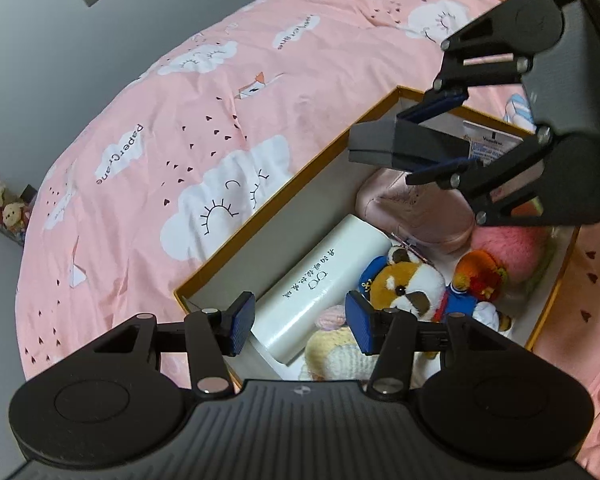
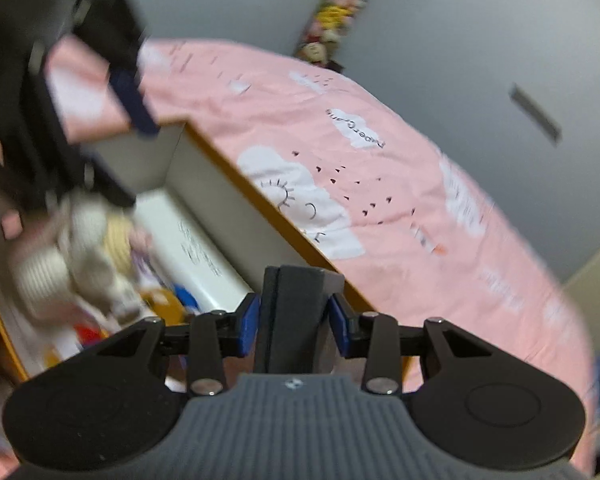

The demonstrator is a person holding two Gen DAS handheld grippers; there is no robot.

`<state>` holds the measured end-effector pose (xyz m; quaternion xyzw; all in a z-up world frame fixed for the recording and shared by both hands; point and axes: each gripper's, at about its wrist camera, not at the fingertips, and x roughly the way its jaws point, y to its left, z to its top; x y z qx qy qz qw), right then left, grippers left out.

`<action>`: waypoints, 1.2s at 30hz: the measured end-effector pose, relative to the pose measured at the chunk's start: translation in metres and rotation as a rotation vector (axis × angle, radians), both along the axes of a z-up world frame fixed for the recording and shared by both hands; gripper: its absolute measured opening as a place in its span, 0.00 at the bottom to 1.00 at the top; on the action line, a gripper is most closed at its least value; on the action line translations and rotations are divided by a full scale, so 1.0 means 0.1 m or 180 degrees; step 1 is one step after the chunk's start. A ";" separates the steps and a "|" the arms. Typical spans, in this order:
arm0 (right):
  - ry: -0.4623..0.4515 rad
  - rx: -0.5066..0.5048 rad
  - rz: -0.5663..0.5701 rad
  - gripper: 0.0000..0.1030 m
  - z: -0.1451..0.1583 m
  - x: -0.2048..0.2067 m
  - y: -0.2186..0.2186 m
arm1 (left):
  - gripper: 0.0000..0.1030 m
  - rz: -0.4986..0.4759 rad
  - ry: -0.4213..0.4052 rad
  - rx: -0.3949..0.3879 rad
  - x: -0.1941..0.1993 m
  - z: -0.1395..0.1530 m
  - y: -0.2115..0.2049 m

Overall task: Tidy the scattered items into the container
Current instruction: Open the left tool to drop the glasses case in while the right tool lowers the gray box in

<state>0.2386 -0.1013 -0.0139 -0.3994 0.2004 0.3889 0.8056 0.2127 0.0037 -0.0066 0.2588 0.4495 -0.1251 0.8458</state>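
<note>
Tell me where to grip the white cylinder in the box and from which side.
Grip the white cylinder across its middle, coming from above with fingers either side of its width. It lies flat along the box wall, toys crowd the other side, so ends are hard to reach.

The left gripper (image 1: 296,326) was spread wide, its blue pads (image 1: 242,322) well apart with nothing between them. The right gripper (image 2: 294,320) was clamped, both blue pads (image 2: 249,324) pressed against the sides of a dark grey block (image 2: 296,312). It reached in from the right, opposite the left gripper.
</note>
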 end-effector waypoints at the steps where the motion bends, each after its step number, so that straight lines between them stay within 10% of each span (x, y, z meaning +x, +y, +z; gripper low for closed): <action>1: -0.0114 -0.0141 0.0069 0.40 -0.05 -0.03 0.03 | 0.57 0.0025 -0.0014 -0.0023 -0.02 0.00 0.01; 6: -0.0561 -0.0753 0.0343 0.38 -0.31 -0.09 0.12 | 0.57 0.0125 -0.0040 -0.0118 -0.09 0.02 0.08; 16: -0.0503 -0.1176 0.0397 0.36 -0.48 -0.05 0.15 | 0.57 0.0211 -0.0023 -0.0215 -0.22 -0.02 0.16; 36: 0.1002 -0.0056 -0.0203 0.35 -0.16 0.22 0.22 | 0.57 0.0207 -0.0053 -0.0181 -0.40 0.09 0.24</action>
